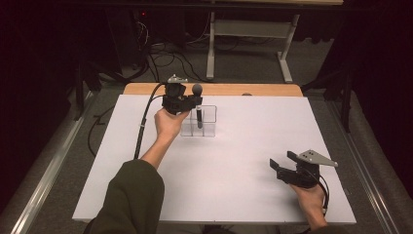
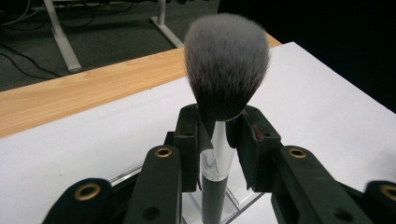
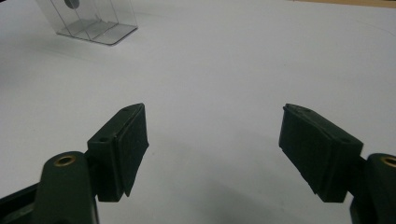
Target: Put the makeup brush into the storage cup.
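The left gripper (image 2: 216, 135) was clamped on a makeup brush (image 2: 224, 79), its two black pads pressing the silver ferrule just under the bristles. In the left gripper view the grey-tipped bristle head stood straight up above the jaws, while the dark handle ran down between them and was cut off by the bottom edge, so its lower end could not be made out there. The high view gave what that close view could not: the left gripper (image 1: 187, 101) held the brush (image 1: 197, 105) upright over the far middle of the white table (image 1: 243, 161), with the handle reaching down into a clear acrylic organizer (image 1: 207, 124). Which compartment it stood in was hard to tell, since the clear walls blurred together. The brush's long axis was vertical, bristles up, handle down.

The right gripper (image 1: 287, 168) rested near the table's right front edge, well apart from the organizer, its jaws spread wide with nothing between them. The right gripper view confirmed it: the two pads (image 3: 126, 149) stood far apart over bare white table, and a corner of the organizer (image 3: 88, 21) showed at top left, its upper part cut off by the frame.

Beyond the white top, a strip of wooden edge (image 1: 234, 89) showed at the far side.
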